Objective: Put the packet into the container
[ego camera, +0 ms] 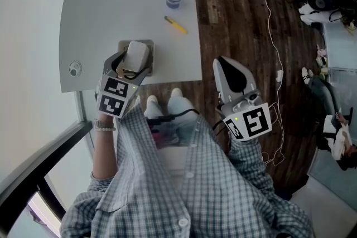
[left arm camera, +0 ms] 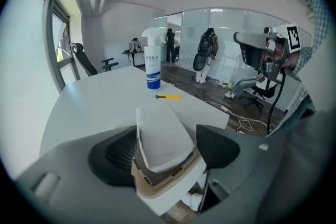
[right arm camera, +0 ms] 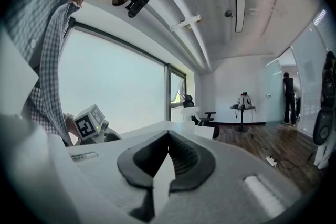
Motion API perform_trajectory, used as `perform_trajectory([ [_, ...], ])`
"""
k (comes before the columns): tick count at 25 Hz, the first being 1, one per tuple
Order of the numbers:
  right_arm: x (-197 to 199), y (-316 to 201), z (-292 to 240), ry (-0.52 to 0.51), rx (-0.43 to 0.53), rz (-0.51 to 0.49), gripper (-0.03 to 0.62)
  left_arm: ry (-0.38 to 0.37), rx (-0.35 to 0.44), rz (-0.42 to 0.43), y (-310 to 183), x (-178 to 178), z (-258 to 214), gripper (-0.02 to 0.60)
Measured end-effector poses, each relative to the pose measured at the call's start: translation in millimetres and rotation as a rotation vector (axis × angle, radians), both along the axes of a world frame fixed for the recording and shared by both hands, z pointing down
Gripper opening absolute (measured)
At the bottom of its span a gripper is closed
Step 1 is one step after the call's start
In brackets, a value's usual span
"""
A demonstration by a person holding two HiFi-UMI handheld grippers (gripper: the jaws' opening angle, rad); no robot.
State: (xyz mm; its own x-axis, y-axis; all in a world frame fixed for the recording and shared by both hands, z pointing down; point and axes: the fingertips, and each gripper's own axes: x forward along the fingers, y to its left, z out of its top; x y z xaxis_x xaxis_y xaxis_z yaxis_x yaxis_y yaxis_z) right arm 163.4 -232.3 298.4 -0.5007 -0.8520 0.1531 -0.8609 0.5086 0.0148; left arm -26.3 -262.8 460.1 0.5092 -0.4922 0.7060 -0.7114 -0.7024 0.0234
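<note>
Only its own view showed me the left gripper [left arm camera: 167,135] spread wide around the white packet [left arm camera: 157,123], tilted in the tan container [left arm camera: 164,190]. My right gripper [right arm camera: 168,136] was closed, empty.

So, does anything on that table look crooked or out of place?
Yes: the white packet sits tilted in the tan container, one end poking above its rim. The container stands close to the table's near edge.

An open-plan office.
Glass partitions [left arm camera: 231,34] stand at 12 o'clock in the left gripper view, a swivel chair [left arm camera: 83,62] at 9 o'clock by the window [left arm camera: 56,39], behind a white bench [left arm camera: 94,107].
</note>
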Motion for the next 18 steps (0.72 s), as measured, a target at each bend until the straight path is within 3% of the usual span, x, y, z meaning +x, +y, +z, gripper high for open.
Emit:
perform_trajectory([
  [8,-15,-6,0,-0.001,0.017,-0.038,-0.002,0.202,0.047,-0.101,-3,-9,-48,0.353],
  [11,-20,-8,-2,-0.004,0.023,-0.052,-0.002,0.268,0.100,-0.123,-5,-12,-74,0.288],
  [14,-25,-8,-6,-0.009,0.029,-0.068,-0.002,0.270,0.183,-0.149,-5,-17,-102,0.164],
  [18,-34,-11,-7,-0.013,0.037,-0.092,-0.002,0.331,0.261,-0.175,-3,-24,-130,0.070],
])
